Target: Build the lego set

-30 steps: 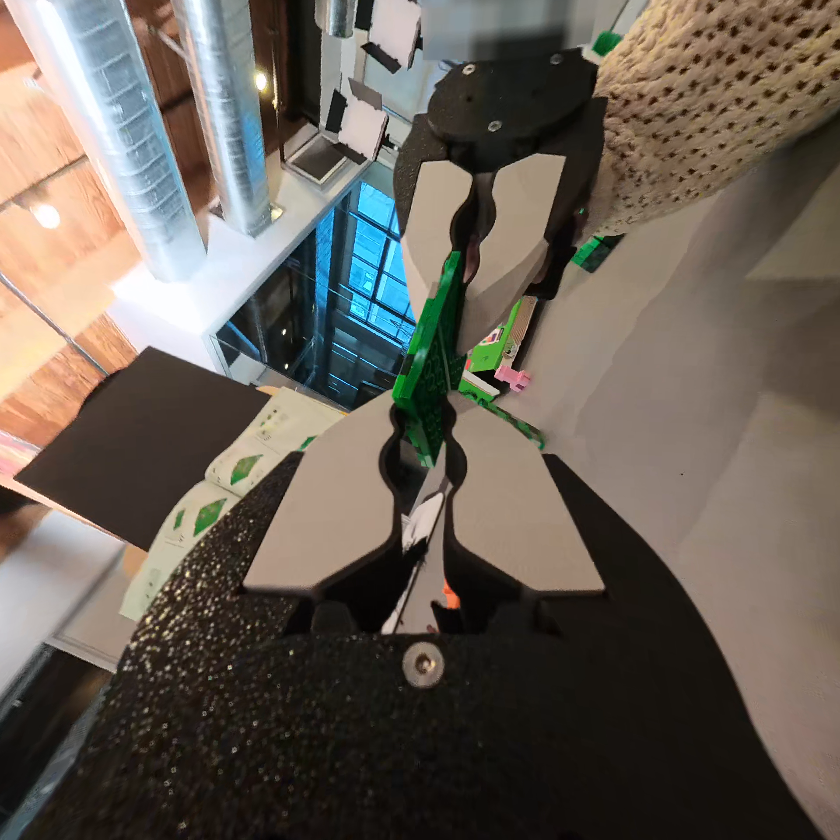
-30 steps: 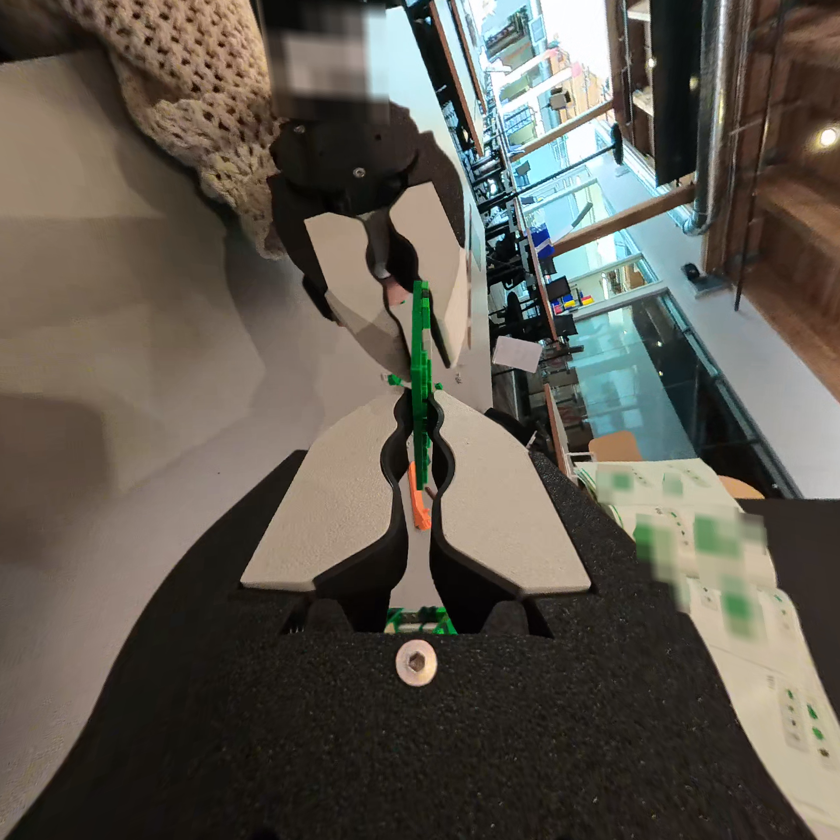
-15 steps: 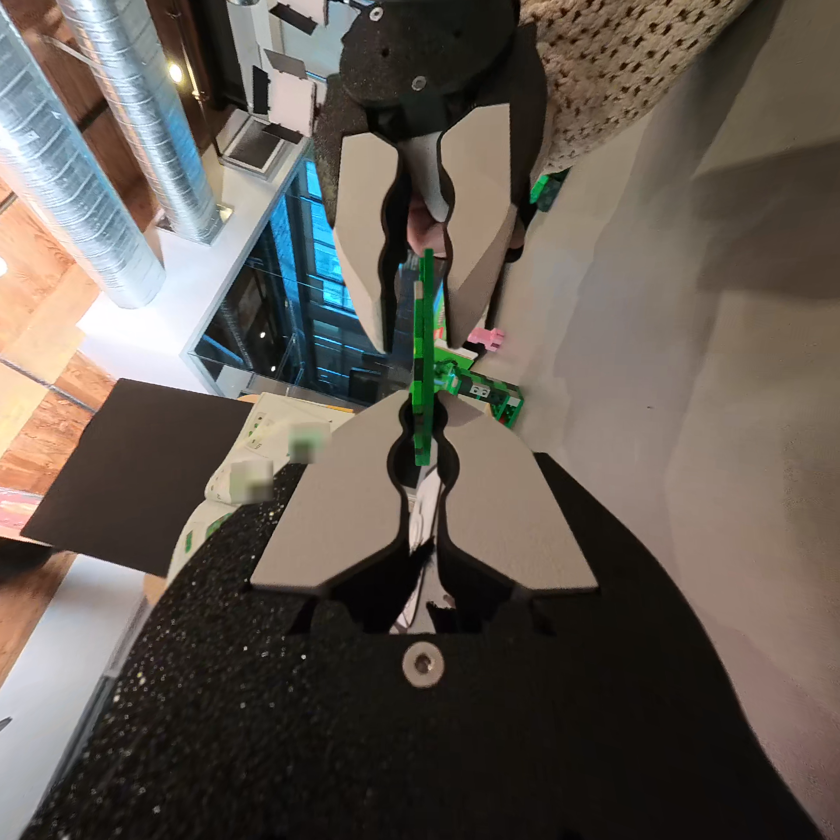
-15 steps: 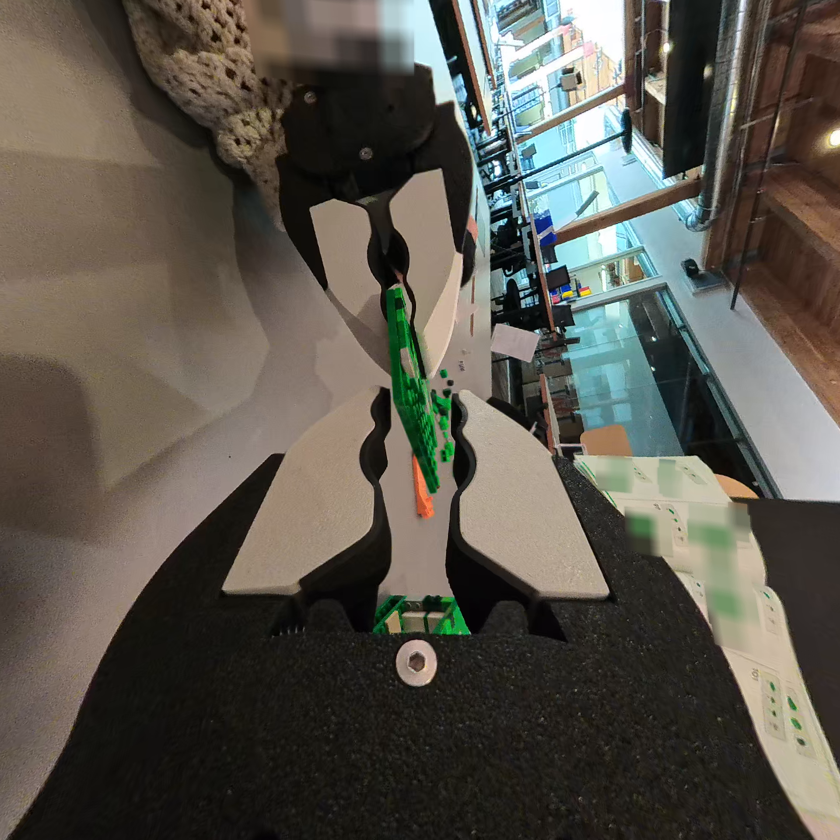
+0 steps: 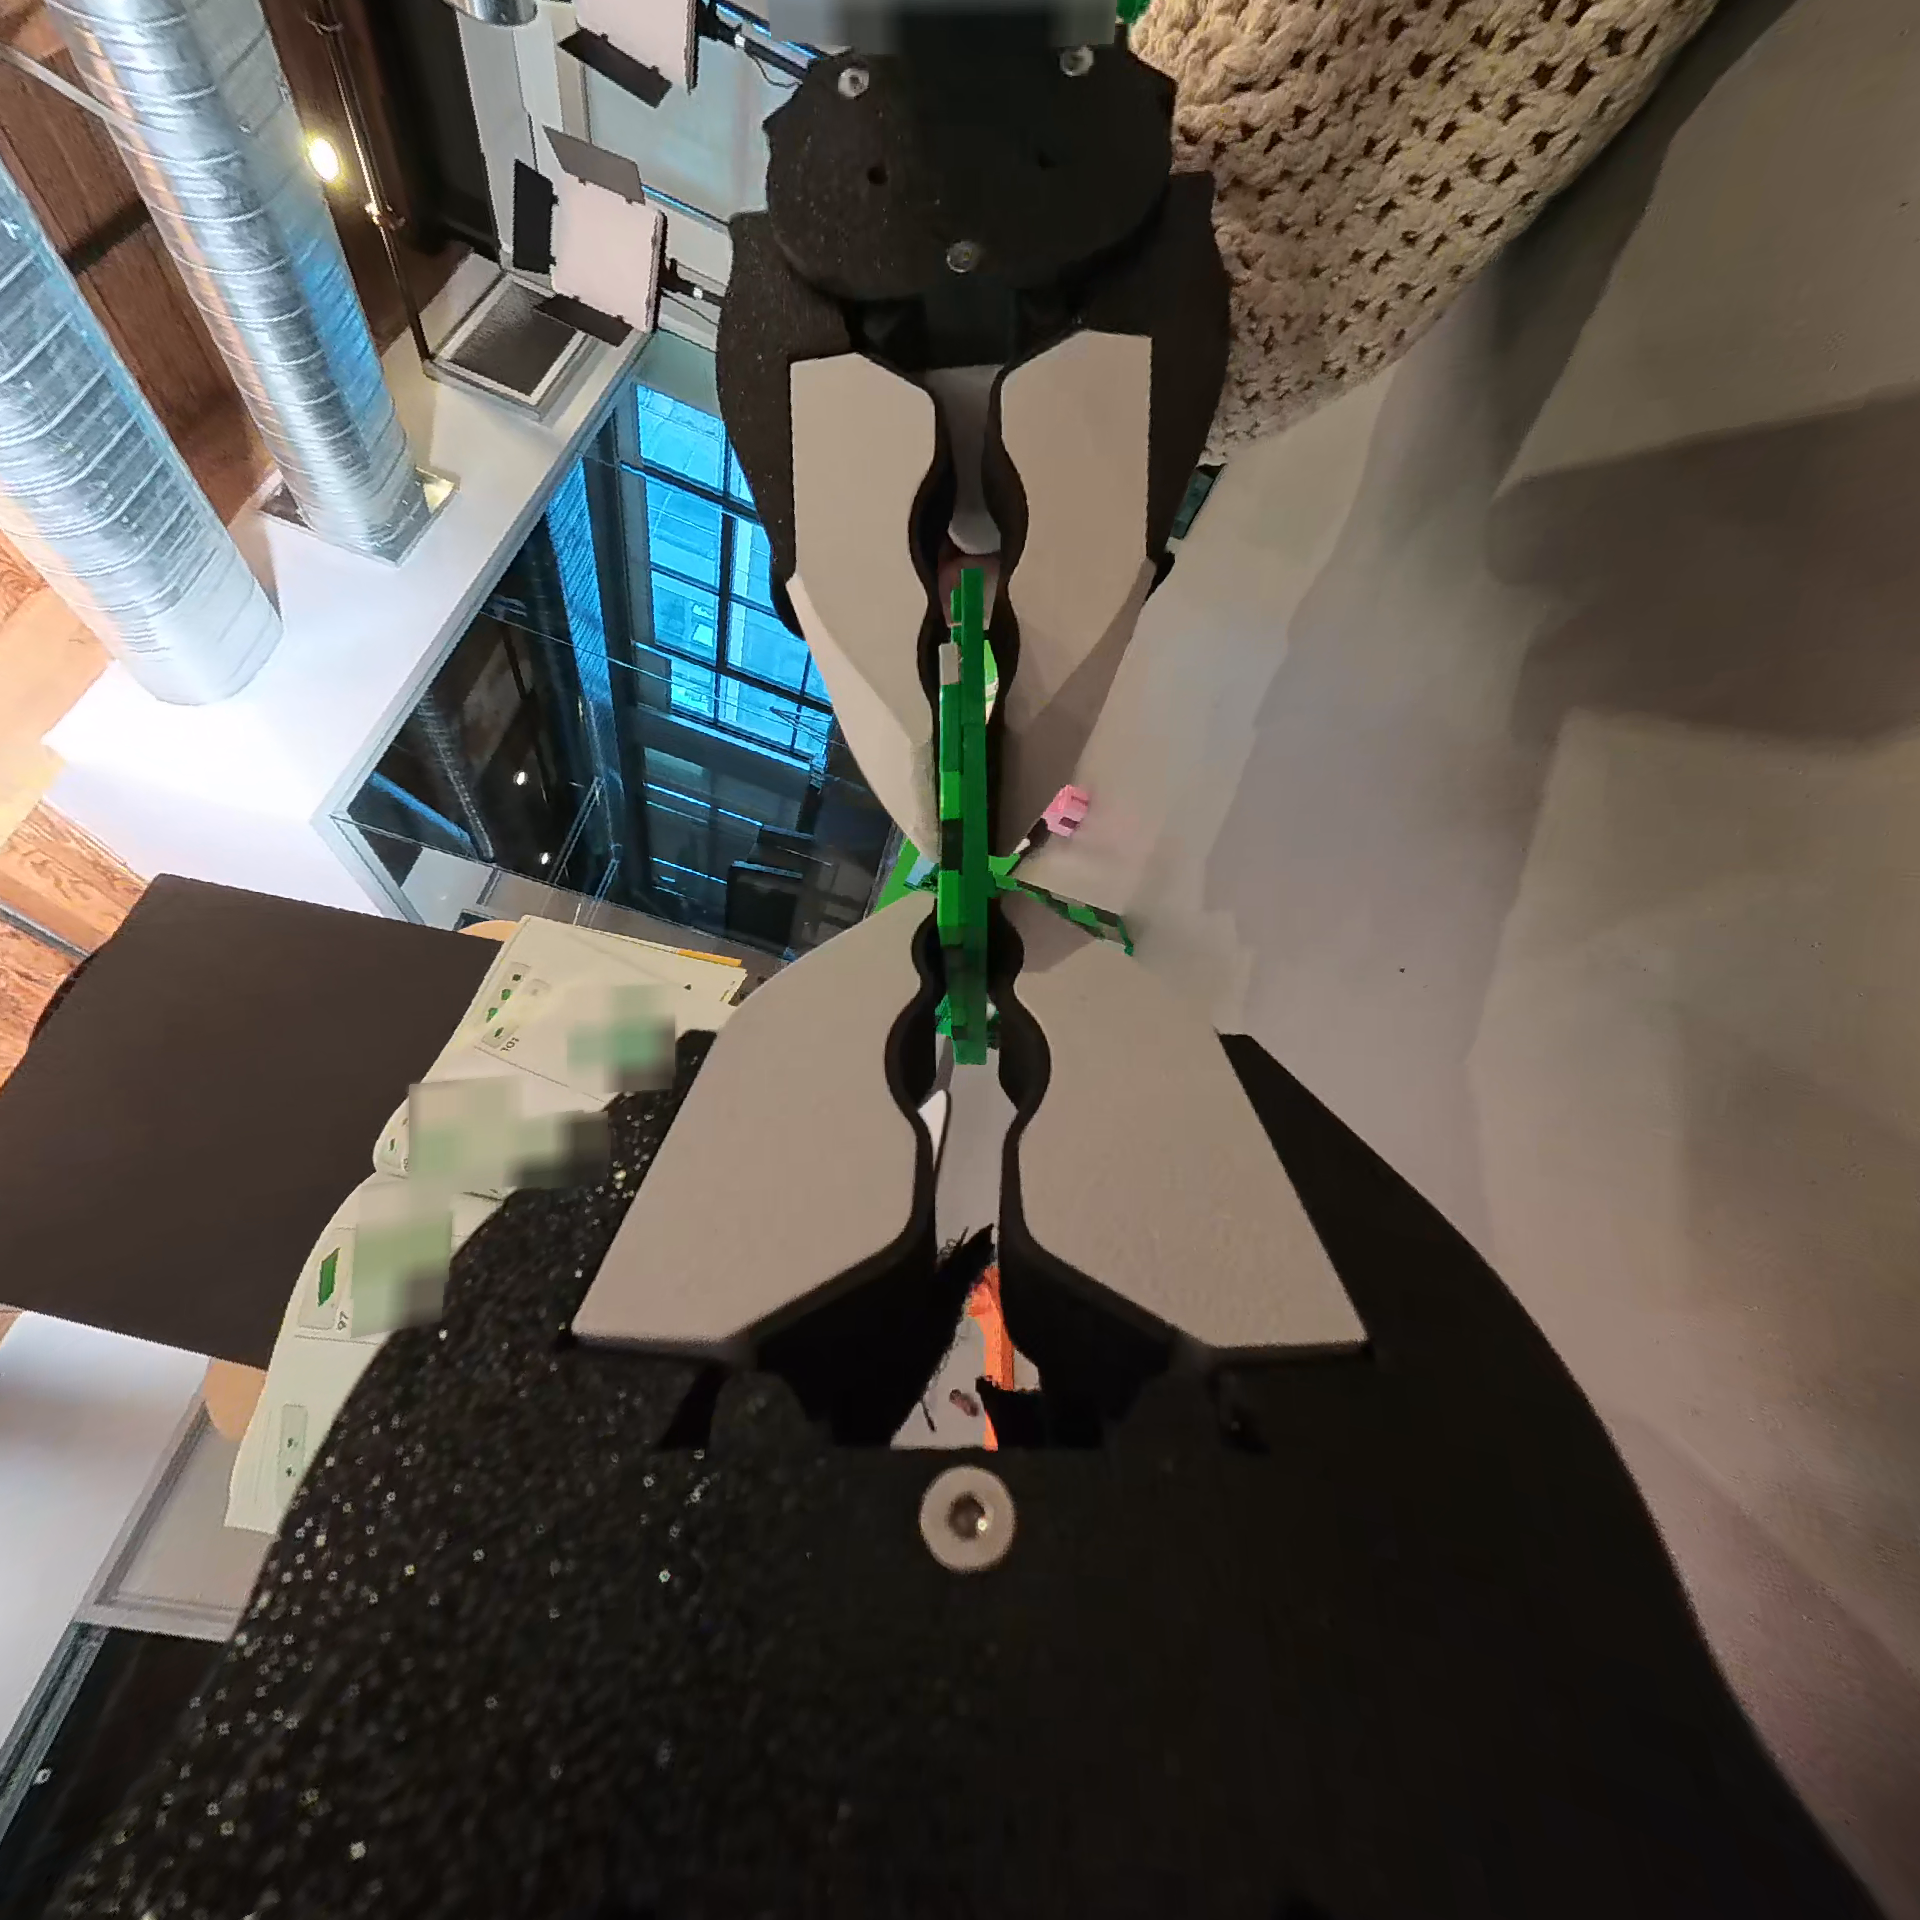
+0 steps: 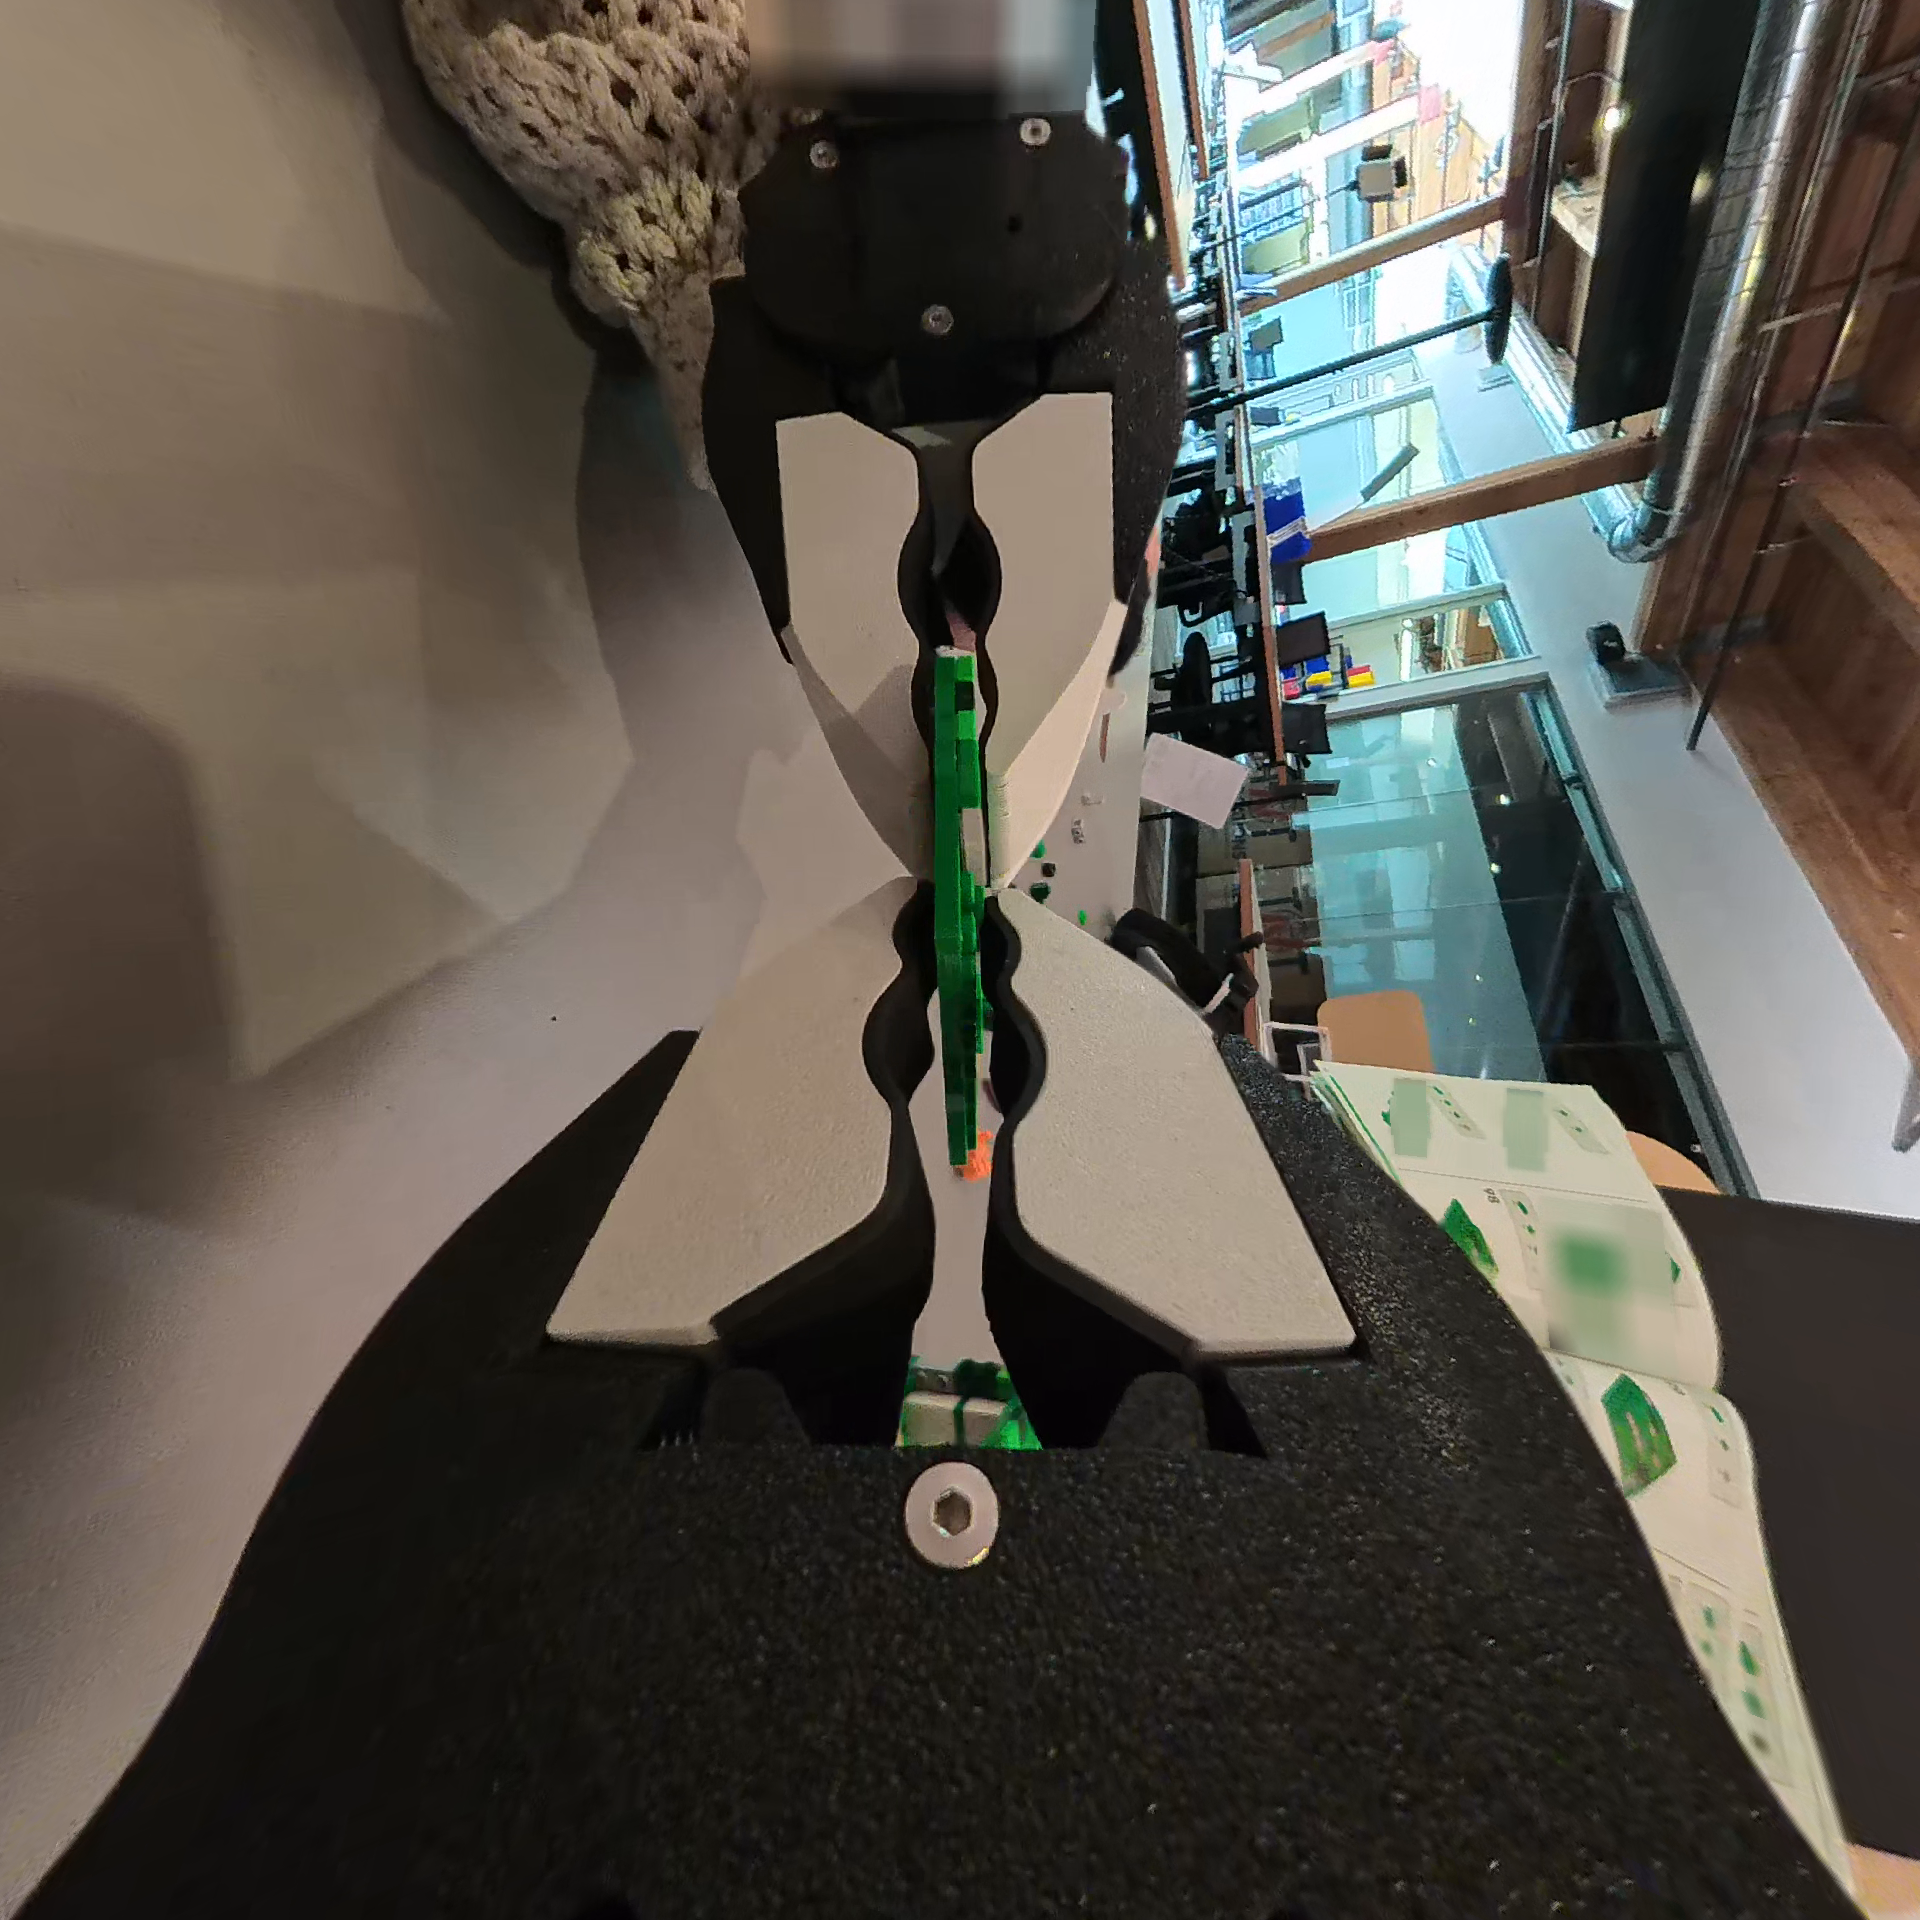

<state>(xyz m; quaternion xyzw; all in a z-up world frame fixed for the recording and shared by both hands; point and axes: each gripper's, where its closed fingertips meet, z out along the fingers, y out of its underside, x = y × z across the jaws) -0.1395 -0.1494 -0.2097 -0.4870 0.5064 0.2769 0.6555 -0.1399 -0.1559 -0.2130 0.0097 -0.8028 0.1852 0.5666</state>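
A flat green Lego plate assembly [image 5: 961, 790] is held edge-on in the air between both grippers, which face each other tip to tip. My left gripper [image 5: 966, 930] is shut on its near end. My right gripper [image 6: 958, 912] is shut on the other end of the same plate [image 6: 956, 987]. In the left wrist view the right gripper [image 5: 964, 842] reaches in from the top. In the right wrist view the left gripper [image 6: 951, 852] does the same. A small orange piece [image 6: 975, 1164] shows between the right gripper's jaws at the plate's end.
The grey table [image 5: 1558, 1039] lies behind. On it are a pink brick [image 5: 1068, 808], green pieces [image 5: 1086, 920], an open instruction booklet [image 6: 1558, 1351] and a black mat [image 5: 208, 1091]. A person's crocheted sleeve [image 5: 1351, 156] is behind the right gripper.
Half a second ago the right gripper was open around the plate; now it is shut on it again. The plate has turned from tilted to edge-on, and the grippers meet tip to tip.
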